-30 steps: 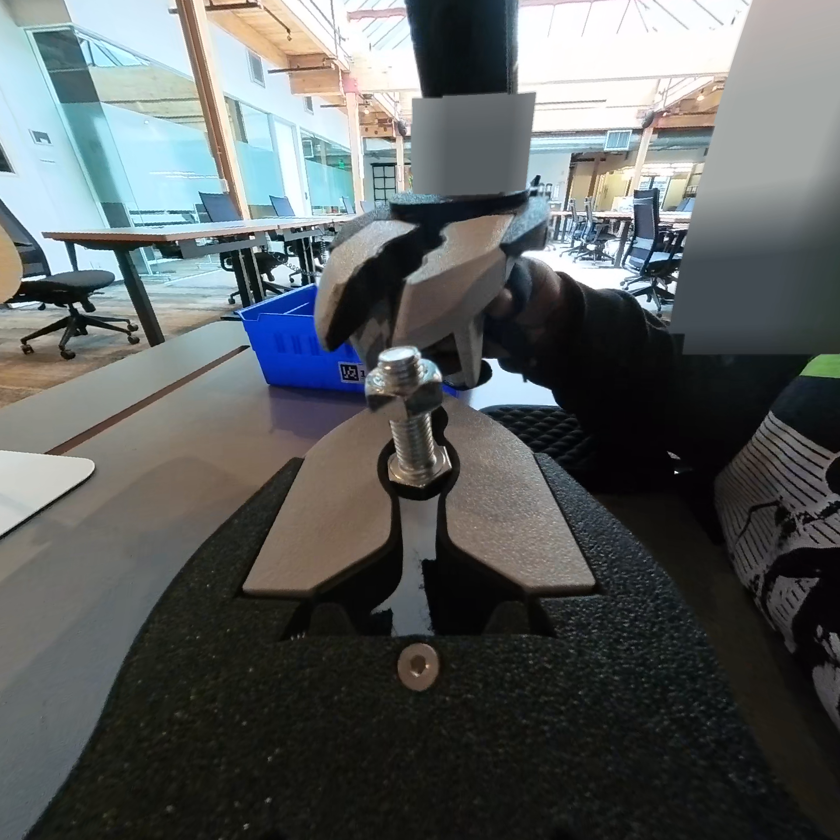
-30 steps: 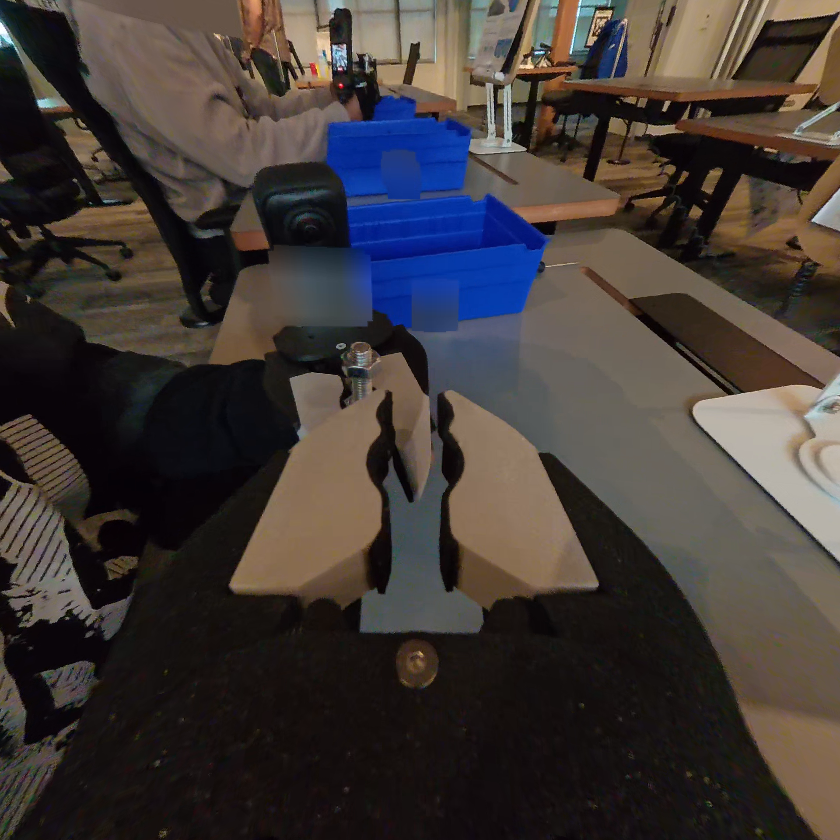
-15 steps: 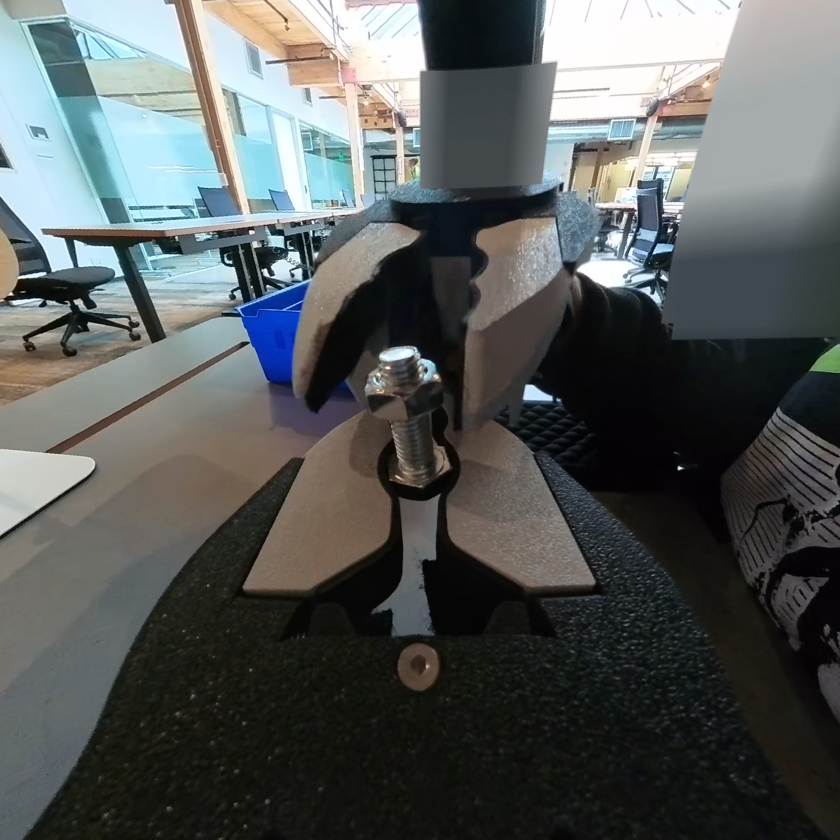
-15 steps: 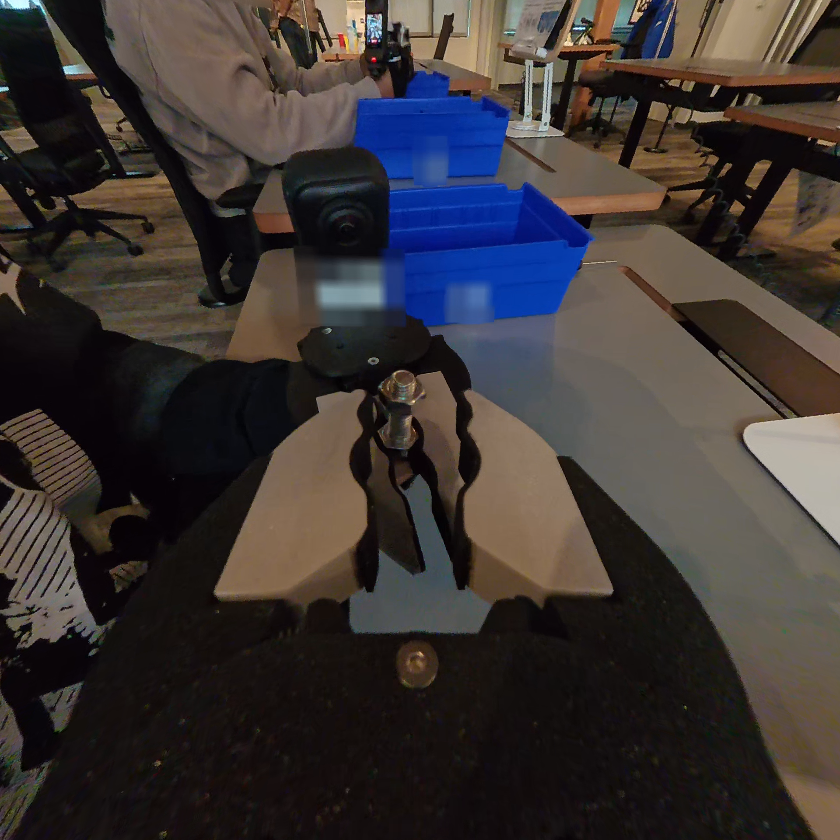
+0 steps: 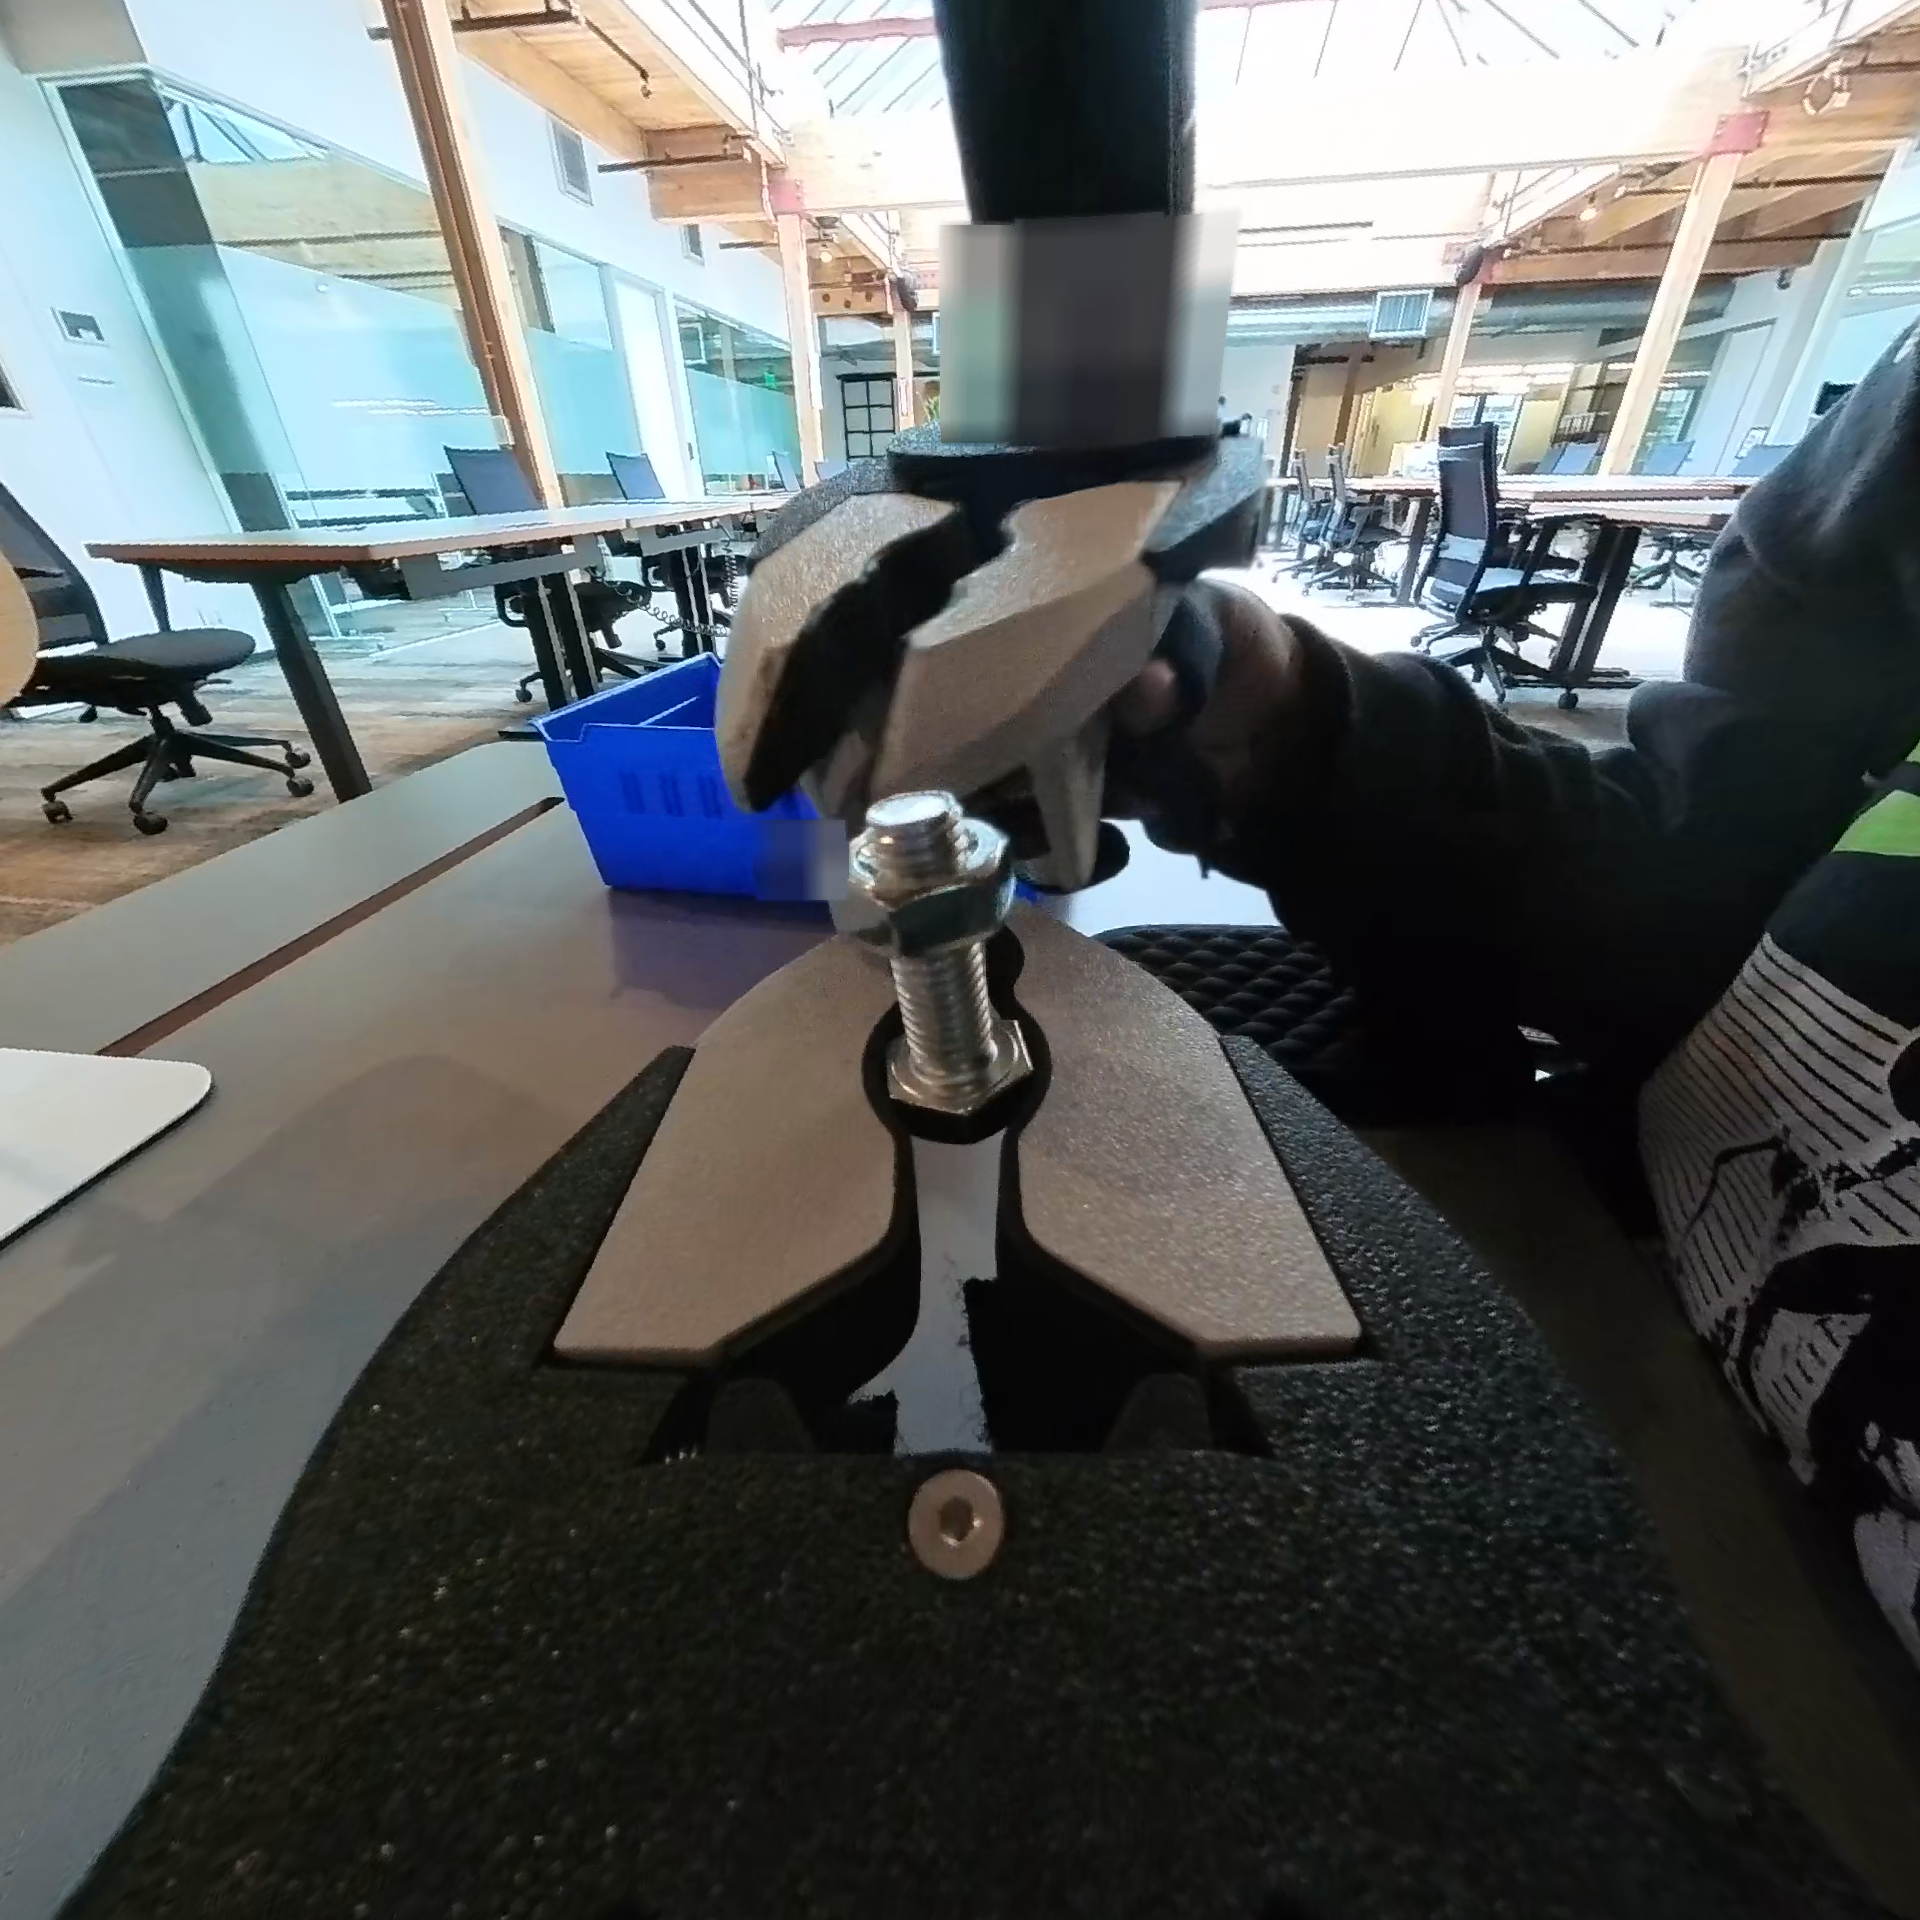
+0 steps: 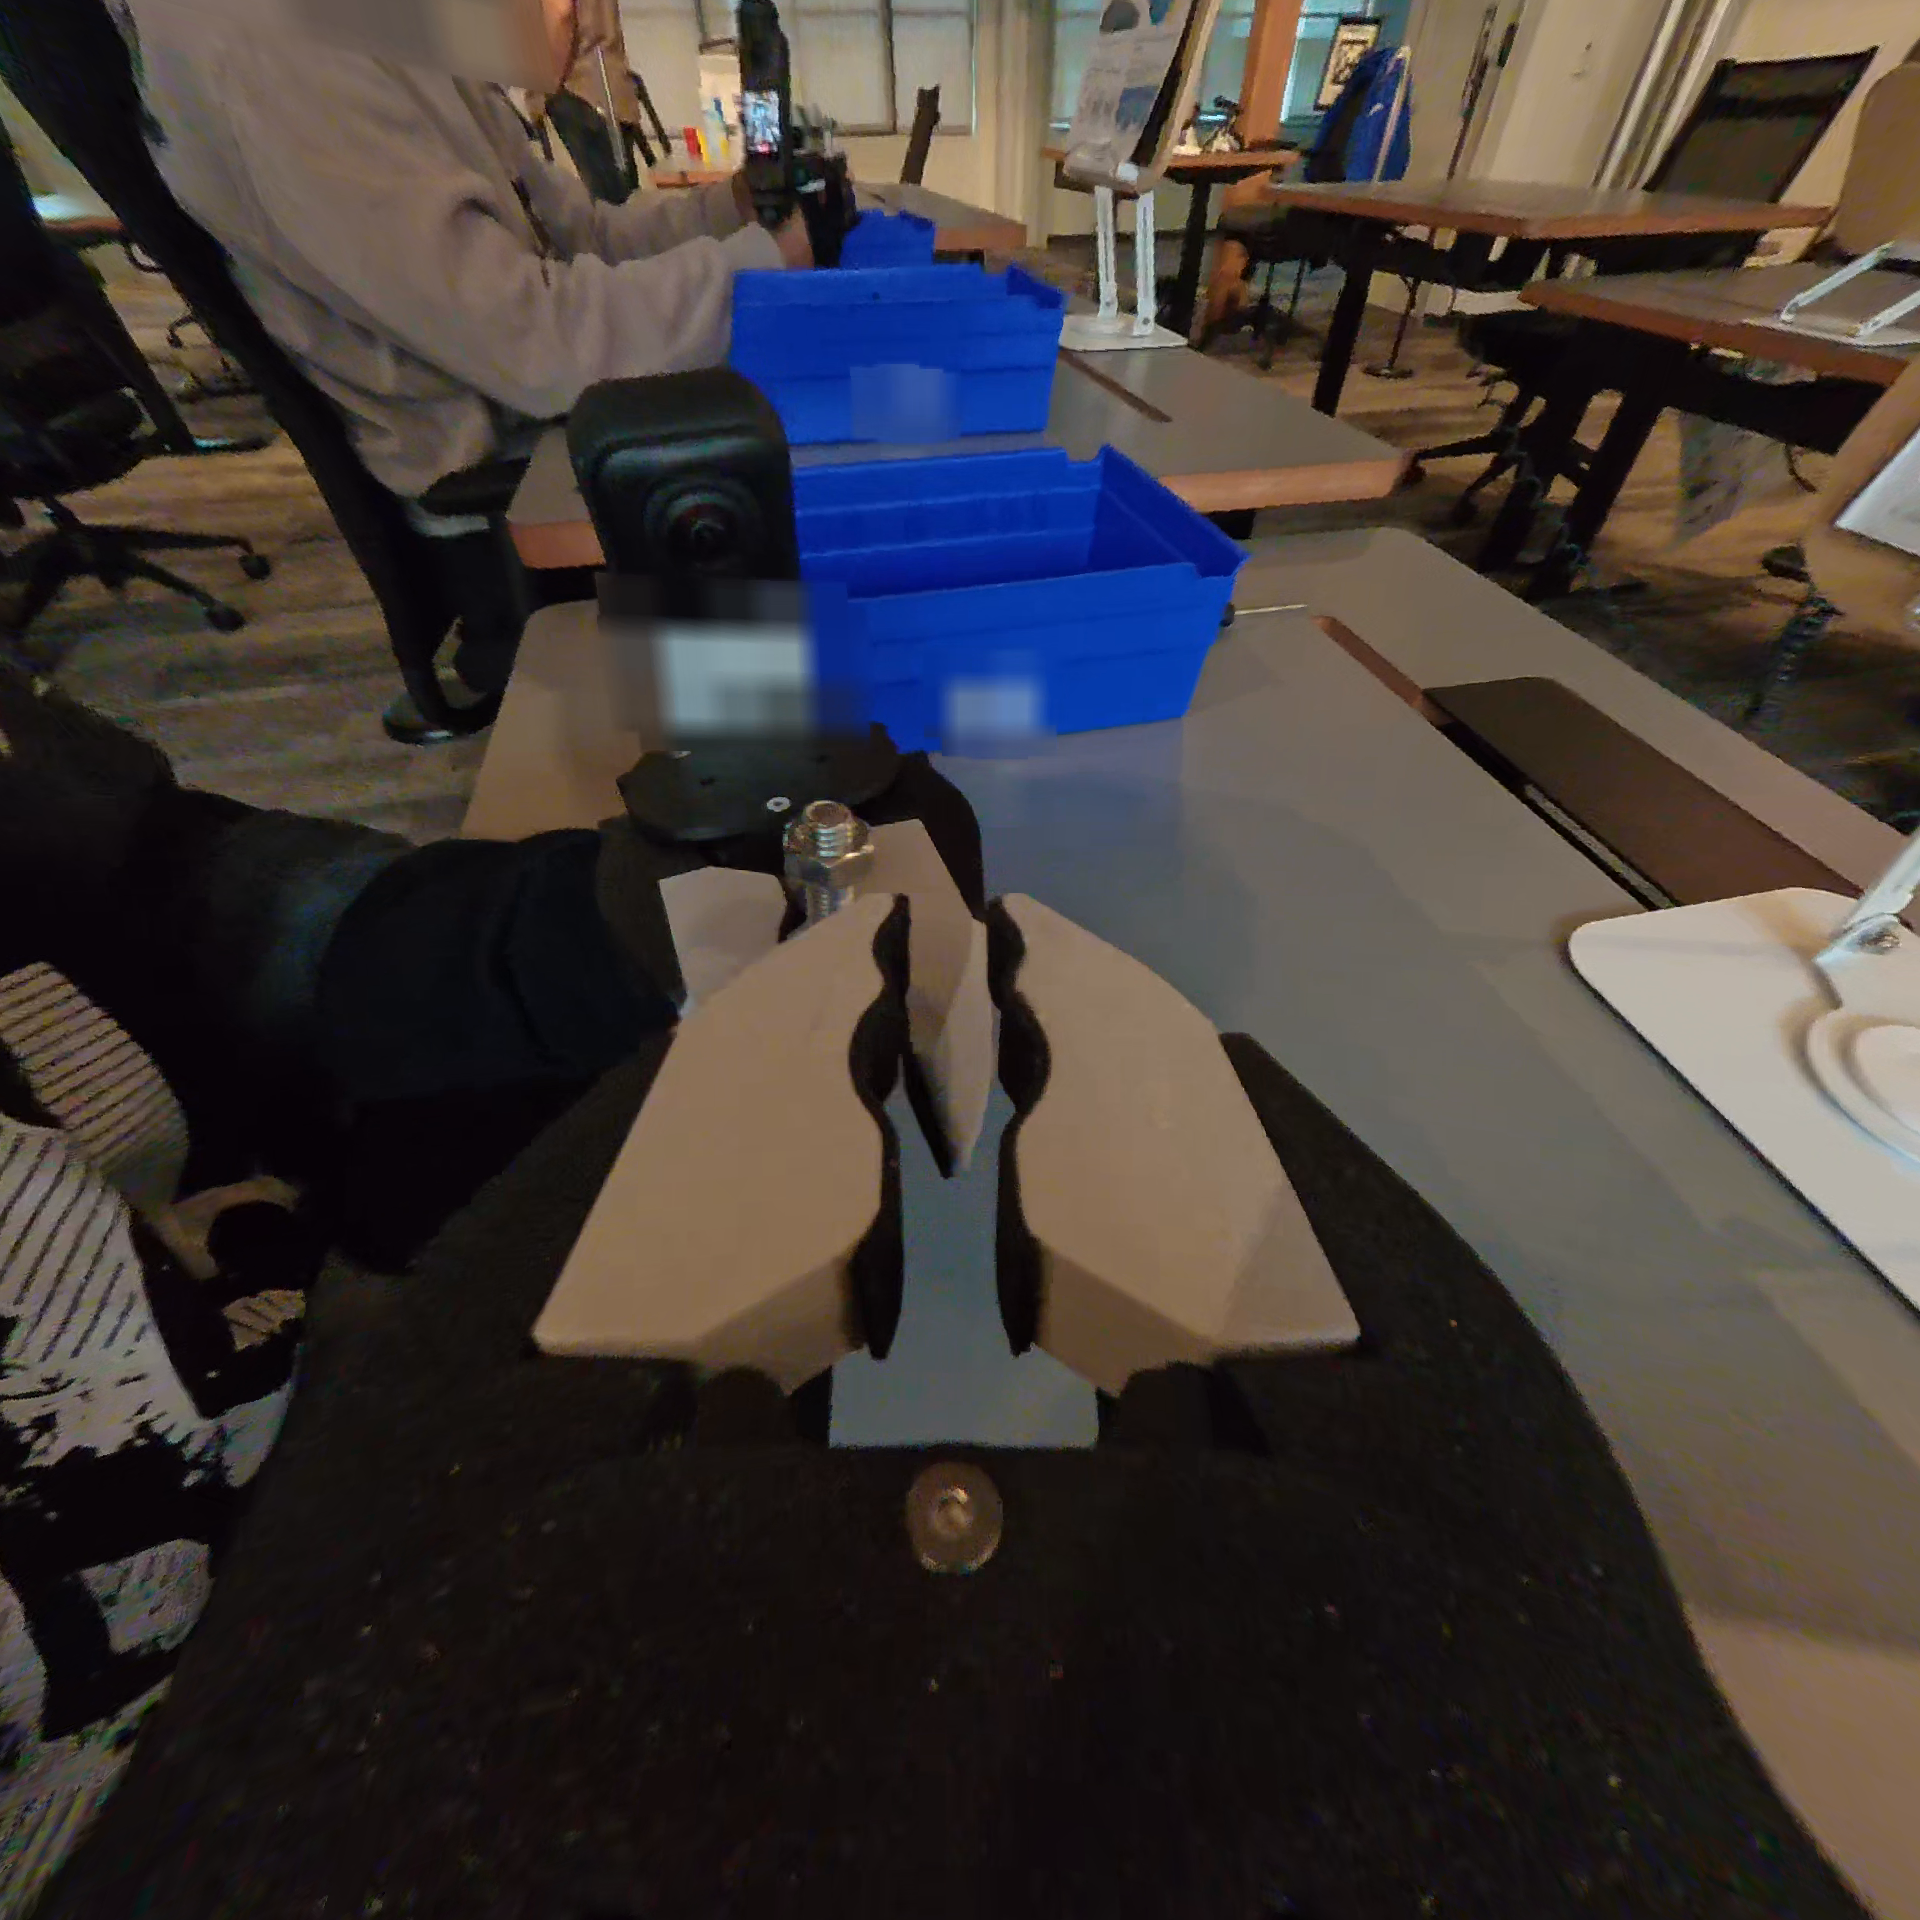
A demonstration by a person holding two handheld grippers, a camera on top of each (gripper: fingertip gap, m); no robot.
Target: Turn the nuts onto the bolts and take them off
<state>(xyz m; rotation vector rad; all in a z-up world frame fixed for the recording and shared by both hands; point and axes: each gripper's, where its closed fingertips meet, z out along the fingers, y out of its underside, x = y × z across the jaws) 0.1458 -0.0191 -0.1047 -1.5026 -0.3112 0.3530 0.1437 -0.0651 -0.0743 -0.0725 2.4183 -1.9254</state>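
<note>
My left gripper is shut on the hex head of a silver bolt and holds it upright above the grey table. A silver nut sits near the top of the bolt's thread. My right gripper is open and empty. In the left wrist view it hangs tilted just behind and above the nut, and one of its fingers shows clear of the nut. In the right wrist view the bolt and nut stand just past my fingertips, to the left.
A blue bin stands behind the grippers, also in the left wrist view. A white pad lies at the table's right side. A person in grey sits at the table behind, with more blue bins. About 5 cm separates my left fingertips from my right.
Half a second ago my right gripper faced the nut squarely with its fingers on either side. It has now tilted and drawn off to one side. The left gripper keeps the bolt still.
</note>
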